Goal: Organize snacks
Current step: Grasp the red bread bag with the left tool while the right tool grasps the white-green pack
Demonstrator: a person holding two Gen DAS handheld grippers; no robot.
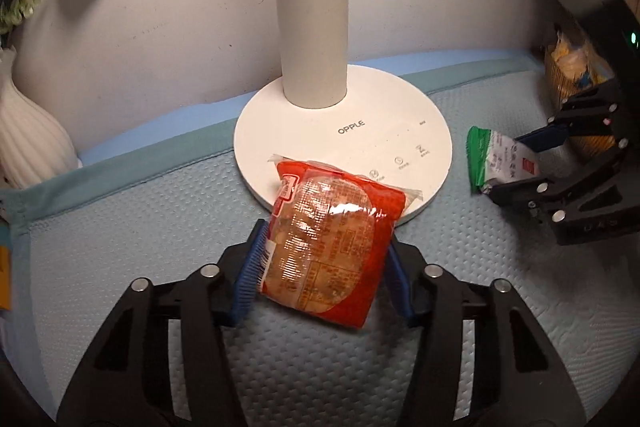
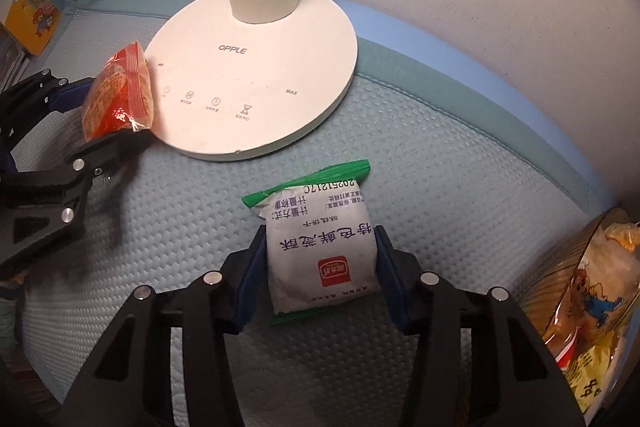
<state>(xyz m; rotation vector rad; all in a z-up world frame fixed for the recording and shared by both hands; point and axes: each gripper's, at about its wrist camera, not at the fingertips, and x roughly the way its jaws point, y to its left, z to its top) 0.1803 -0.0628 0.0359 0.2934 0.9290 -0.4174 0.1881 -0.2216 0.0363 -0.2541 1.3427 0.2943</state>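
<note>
A red snack packet (image 1: 328, 247) with a round cake showing through it is held between the blue pads of my left gripper (image 1: 326, 255), which is shut on it just above the mat; its far end overlaps the lamp base. In the right wrist view the same red packet (image 2: 118, 95) and left gripper (image 2: 116, 107) sit at the left. My right gripper (image 2: 320, 263) is shut on a white packet with green ends (image 2: 320, 247). From the left wrist view, that white and green packet (image 1: 500, 161) and the right gripper (image 1: 520, 163) are at the right.
A white lamp with a round base (image 1: 400, 131) and thick post (image 1: 312, 35) stands at the back by the wall. A white ribbed vase (image 1: 24, 131) stands at the left. A woven basket of snacks (image 2: 592, 303) sits at the right. A pale blue textured mat (image 2: 440, 187) covers the surface.
</note>
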